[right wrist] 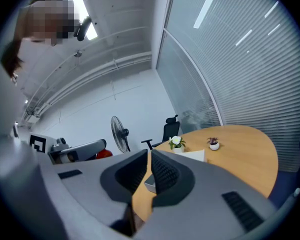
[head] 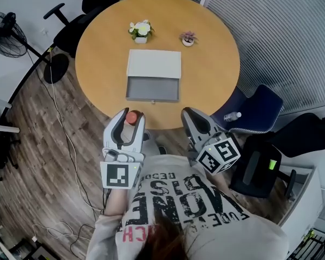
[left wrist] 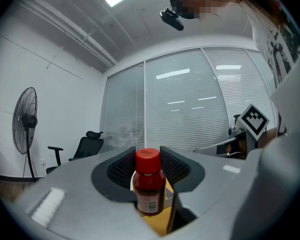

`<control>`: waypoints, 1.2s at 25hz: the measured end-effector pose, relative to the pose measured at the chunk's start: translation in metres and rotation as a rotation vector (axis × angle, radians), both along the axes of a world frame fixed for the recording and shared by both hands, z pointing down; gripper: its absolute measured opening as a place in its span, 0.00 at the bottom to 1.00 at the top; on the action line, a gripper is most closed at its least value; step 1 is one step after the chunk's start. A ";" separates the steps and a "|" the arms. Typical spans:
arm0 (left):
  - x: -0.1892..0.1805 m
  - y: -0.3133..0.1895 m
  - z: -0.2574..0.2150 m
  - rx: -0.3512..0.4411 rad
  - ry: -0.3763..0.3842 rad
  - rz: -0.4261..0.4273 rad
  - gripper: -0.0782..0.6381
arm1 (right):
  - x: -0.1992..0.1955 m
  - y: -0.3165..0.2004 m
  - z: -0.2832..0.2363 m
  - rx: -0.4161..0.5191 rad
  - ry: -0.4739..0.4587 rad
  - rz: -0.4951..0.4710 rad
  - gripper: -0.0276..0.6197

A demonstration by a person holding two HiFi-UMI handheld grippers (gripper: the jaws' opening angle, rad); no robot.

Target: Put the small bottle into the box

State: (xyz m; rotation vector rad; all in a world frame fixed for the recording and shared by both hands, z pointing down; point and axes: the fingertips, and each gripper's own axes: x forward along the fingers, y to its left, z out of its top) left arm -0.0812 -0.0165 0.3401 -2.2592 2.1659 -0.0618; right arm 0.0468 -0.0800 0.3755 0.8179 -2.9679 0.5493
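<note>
A small bottle with a red cap and dark red contents stands upright between the jaws of my left gripper, which is shut on it. In the head view the left gripper hovers just off the near edge of the round wooden table, and the bottle's red cap shows between its jaws. The box lies open mid-table, with a grey tray toward me and a white lid behind. My right gripper hangs beside the left one near the table edge. In its own view the right gripper is shut and empty.
Two small flower pots stand at the far side of the table. A blue chair carrying a clear water bottle is at the right. A black office chair and a fan stand at the left, with cables on the floor.
</note>
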 end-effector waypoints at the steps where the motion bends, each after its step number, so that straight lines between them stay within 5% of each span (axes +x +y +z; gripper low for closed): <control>1: -0.004 -0.003 0.000 0.005 0.002 0.006 0.33 | -0.004 -0.002 0.001 -0.001 0.002 0.006 0.09; 16: -0.099 -0.066 -0.004 -0.042 0.016 0.108 0.33 | -0.088 -0.046 -0.009 -0.021 -0.020 0.111 0.09; 30: -0.109 -0.090 0.012 -0.025 0.012 0.192 0.33 | -0.091 -0.057 0.006 -0.049 -0.002 0.197 0.09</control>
